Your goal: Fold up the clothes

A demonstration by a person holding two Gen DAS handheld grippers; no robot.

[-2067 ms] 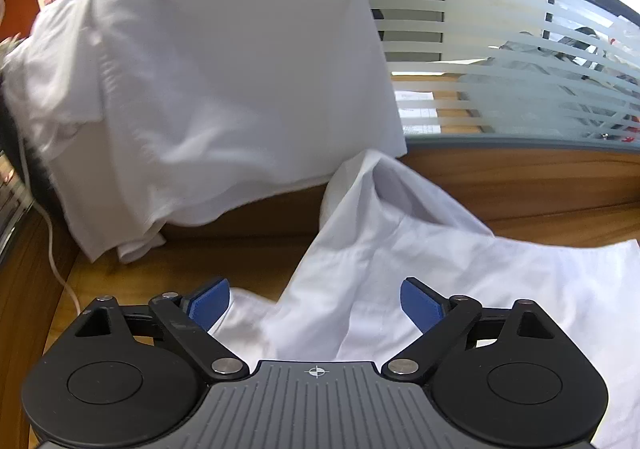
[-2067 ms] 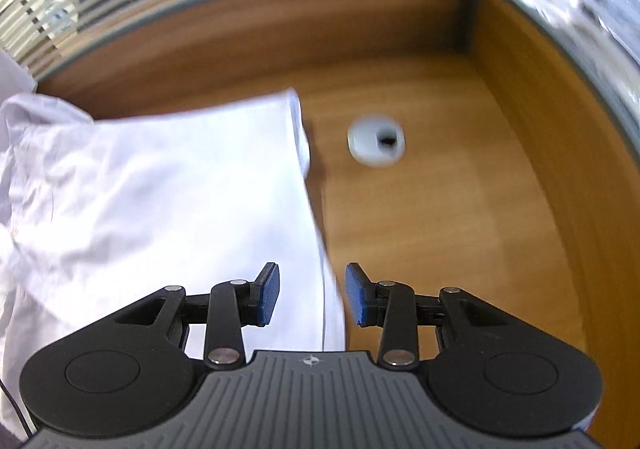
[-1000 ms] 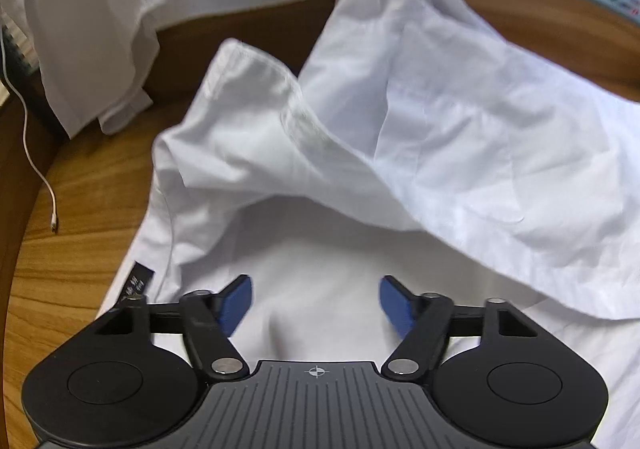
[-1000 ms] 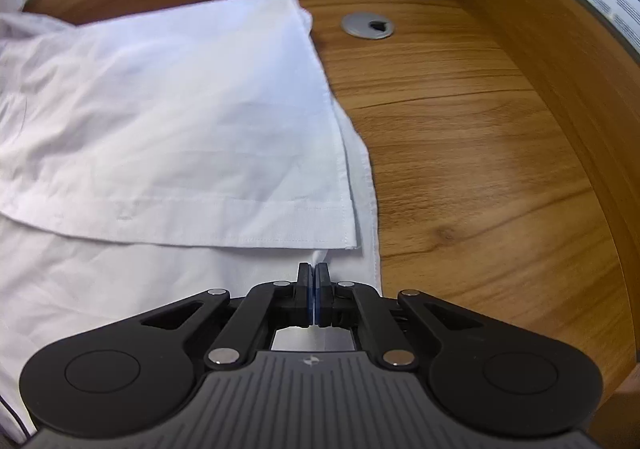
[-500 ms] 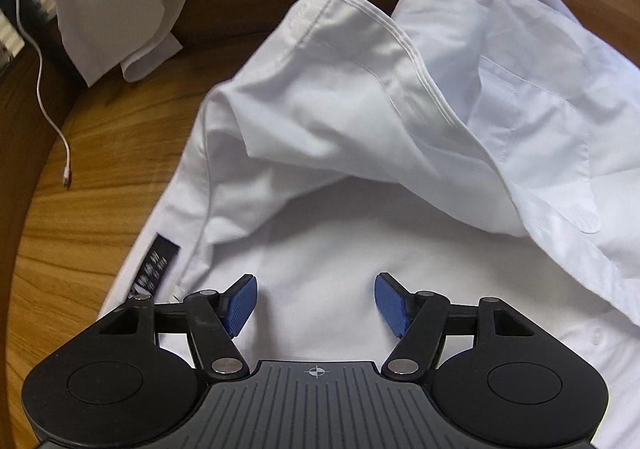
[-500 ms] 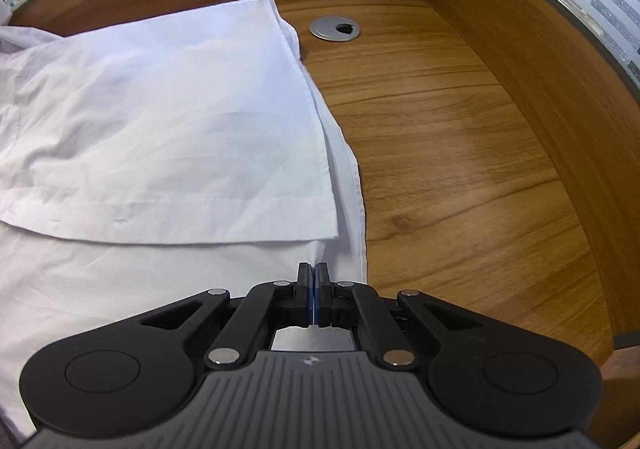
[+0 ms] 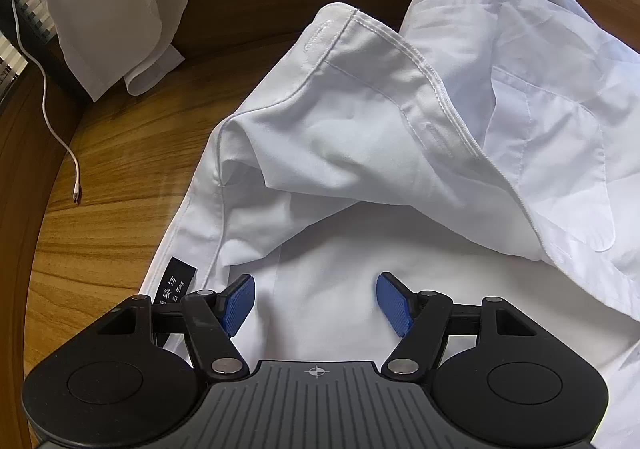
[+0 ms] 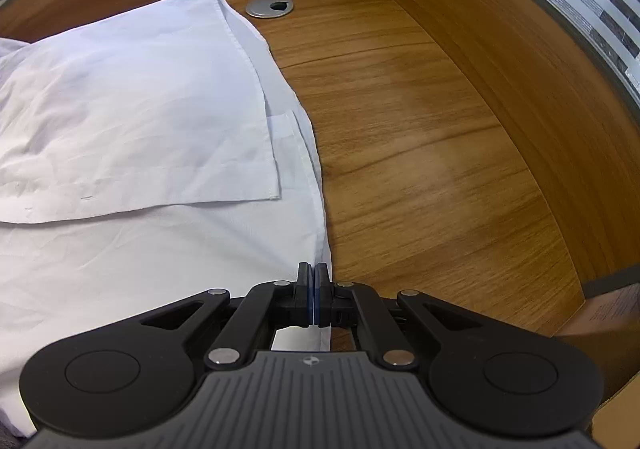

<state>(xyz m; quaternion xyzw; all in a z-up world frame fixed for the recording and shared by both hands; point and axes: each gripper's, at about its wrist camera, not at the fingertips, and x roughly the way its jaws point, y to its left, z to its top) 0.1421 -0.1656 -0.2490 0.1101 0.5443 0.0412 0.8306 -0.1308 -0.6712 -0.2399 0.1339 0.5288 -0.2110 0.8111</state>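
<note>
A white shirt (image 7: 360,153) lies crumpled on the wooden desk (image 7: 100,177), its collar standing up in a ridge and a black label (image 7: 176,285) at its left edge. My left gripper (image 7: 316,303) hovers over the flat cloth below the collar. Its jaws are opening, and the blue pads (image 7: 240,301) press on nothing. In the right wrist view the same shirt (image 8: 140,109) lies flat with one flap folded over. My right gripper (image 8: 314,281) is shut on the shirt's right edge near the desk front.
Another white garment (image 7: 108,9) hangs over the partition at the back left. A white cable (image 7: 60,129) trails onto the desk there. A metal grommet (image 8: 270,6) sits near the far corner. Wooden side walls (image 8: 520,69) bound the bare desk (image 8: 420,169) to the right.
The right gripper closed on the shirt's edge and has since drifted along the desk with it. The left gripper dropped toward the collar, which now fills more of its view.
</note>
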